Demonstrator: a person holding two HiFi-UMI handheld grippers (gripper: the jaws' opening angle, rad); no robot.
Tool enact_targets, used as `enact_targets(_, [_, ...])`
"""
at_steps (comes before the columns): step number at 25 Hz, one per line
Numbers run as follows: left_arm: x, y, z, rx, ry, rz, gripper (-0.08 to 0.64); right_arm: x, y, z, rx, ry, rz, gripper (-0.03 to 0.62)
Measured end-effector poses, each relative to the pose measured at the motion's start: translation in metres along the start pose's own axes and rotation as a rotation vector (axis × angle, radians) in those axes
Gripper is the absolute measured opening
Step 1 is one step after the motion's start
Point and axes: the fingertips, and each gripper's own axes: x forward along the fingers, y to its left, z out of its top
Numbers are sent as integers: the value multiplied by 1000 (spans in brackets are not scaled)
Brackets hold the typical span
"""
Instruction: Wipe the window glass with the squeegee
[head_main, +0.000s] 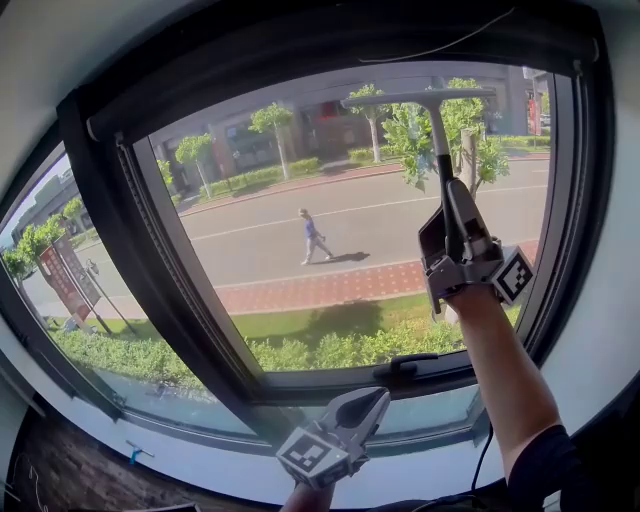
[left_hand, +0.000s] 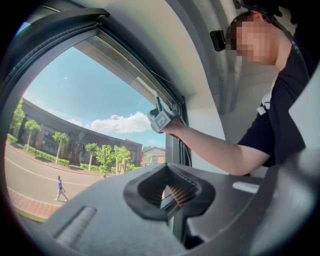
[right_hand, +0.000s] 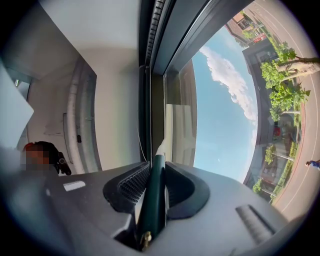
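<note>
The squeegee (head_main: 438, 128) stands upright against the window glass (head_main: 300, 190), its blade (head_main: 420, 98) lying level near the top of the pane. My right gripper (head_main: 452, 195) is shut on the dark green handle (right_hand: 154, 192) from below; in the right gripper view the handle runs up between the ribbed pads (right_hand: 131, 184) toward the frame. My left gripper (head_main: 372, 398) hangs low by the sill, apart from the glass. Its jaws (left_hand: 170, 190) are shut with nothing between them. The left gripper view also catches the right gripper's marker cube (left_hand: 162, 119) high at the frame.
A dark window frame (head_main: 160, 270) divides this pane from another pane (head_main: 60, 270) at the left. A latch handle (head_main: 415, 365) sits on the bottom rail. White wall (head_main: 590, 330) borders the window on the right. Outside are a road, trees and a walking person (head_main: 312, 237).
</note>
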Motion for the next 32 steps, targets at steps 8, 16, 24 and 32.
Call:
enact_targets(8, [-4, -4, -4, -9, 8, -11, 3, -28, -4, -8, -8, 0, -28, 98])
enact_targets(16, [-4, -8, -7, -16, 15, -31, 3, -59, -5, -15, 20, -7, -76, 98])
enact_targets(24, [-1, -10, -11, -26, 17, -50, 3, -96, -9, -21, 32, -9, -114, 98])
enact_targets(32, [3, -9, -15, -56, 18, -70, 3, -133, -14, -31, 50, -8, -151, 98])
